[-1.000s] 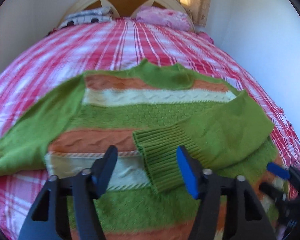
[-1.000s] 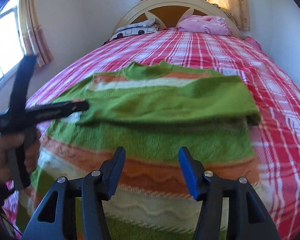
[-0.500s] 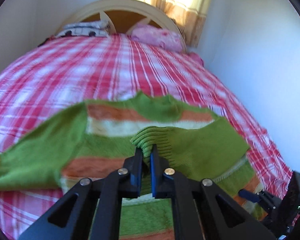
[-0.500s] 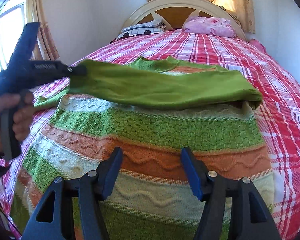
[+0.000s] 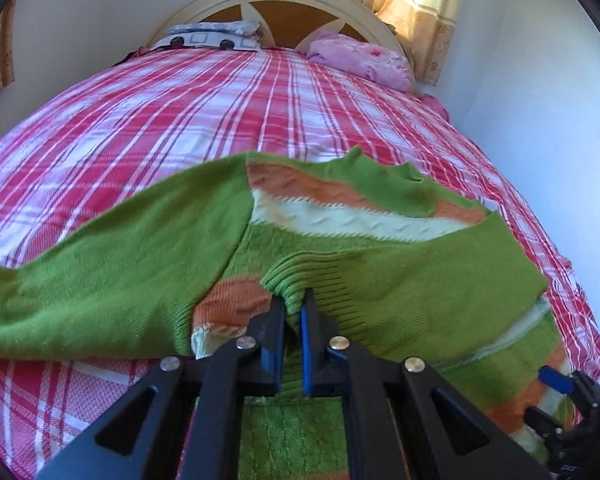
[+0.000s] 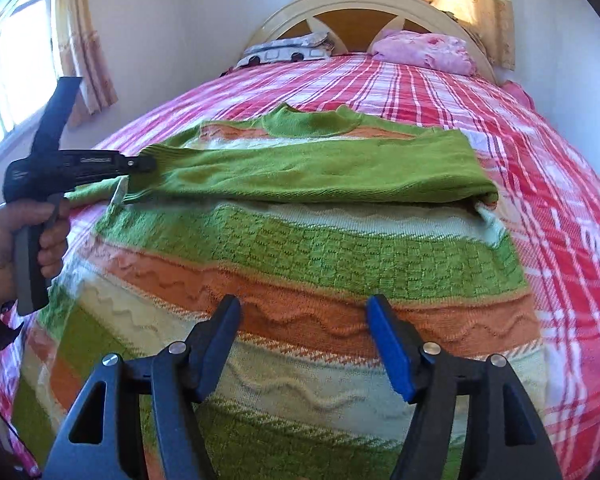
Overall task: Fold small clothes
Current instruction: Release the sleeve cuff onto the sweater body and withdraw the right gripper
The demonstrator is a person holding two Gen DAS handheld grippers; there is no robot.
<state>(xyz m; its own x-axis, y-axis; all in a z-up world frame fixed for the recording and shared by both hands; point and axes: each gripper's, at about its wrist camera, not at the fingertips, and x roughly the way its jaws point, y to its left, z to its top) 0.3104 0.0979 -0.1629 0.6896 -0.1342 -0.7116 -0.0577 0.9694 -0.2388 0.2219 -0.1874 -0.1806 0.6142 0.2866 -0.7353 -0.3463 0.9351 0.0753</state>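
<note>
A green, orange and cream striped sweater (image 5: 340,220) (image 6: 340,256) lies flat on the bed. My left gripper (image 5: 293,308) (image 6: 140,166) is shut on the ribbed cuff (image 5: 300,276) of one green sleeve (image 6: 320,168), which stretches across the chest toward the sweater's left edge. The other sleeve (image 5: 100,272) lies spread out to the left. My right gripper (image 6: 302,312) hovers over the orange band low on the sweater; its jaws are opening and nothing is between them. It also shows at the lower right in the left wrist view (image 5: 560,392).
A red and white plaid bedspread (image 5: 180,120) covers the bed. Two pillows (image 5: 356,60) lie by the cream headboard (image 6: 364,4). A white wall (image 5: 540,120) runs along the right side. A window (image 6: 8,72) and curtain are at the left. A hand (image 6: 4,236) holds the left gripper.
My left gripper closed on the sleeve cuff, lifted it and carried it leftward across the sweater. The right gripper's jaws spread wider and stayed in place.
</note>
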